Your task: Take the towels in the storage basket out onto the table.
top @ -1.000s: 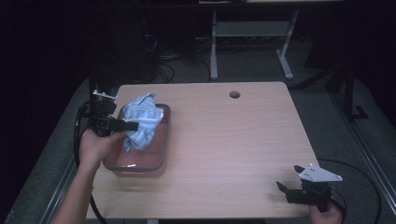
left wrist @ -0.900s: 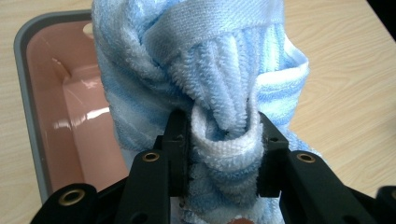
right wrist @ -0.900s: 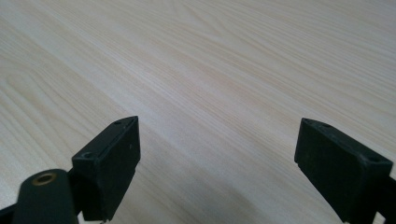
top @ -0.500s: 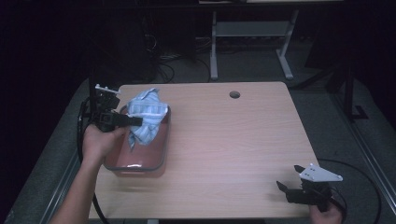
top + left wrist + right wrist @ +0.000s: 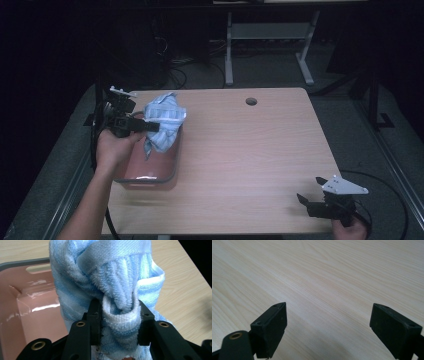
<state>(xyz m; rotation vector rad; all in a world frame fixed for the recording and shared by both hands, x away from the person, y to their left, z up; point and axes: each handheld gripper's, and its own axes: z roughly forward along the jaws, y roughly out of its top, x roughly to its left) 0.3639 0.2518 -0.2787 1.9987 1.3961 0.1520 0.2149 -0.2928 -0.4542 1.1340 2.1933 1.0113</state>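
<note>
A bunched blue-and-white striped towel (image 5: 164, 122) hangs above the far end of a pink tub with a grey rim (image 5: 150, 179) at the table's left. My left gripper (image 5: 150, 126) is shut on the towel; in the left gripper view a fold of the towel (image 5: 117, 292) is squeezed between the two black jaws of that gripper (image 5: 120, 322), with the tub's pink inside (image 5: 30, 315) below at the left. My right gripper (image 5: 307, 202) rests at the table's near right corner. Its jaws stand wide apart over bare wood (image 5: 328, 317) with nothing between them.
The light wooden table (image 5: 250, 150) has a round cable hole (image 5: 251, 101) near its far edge. Beyond the table stands a grey metal desk frame (image 5: 270, 35) on a dark floor. Cables trail from both grippers off the table's sides.
My left gripper has lifted the towel up and toward the far end of the tub; it now hangs higher above it. The right gripper has stayed where it was.
</note>
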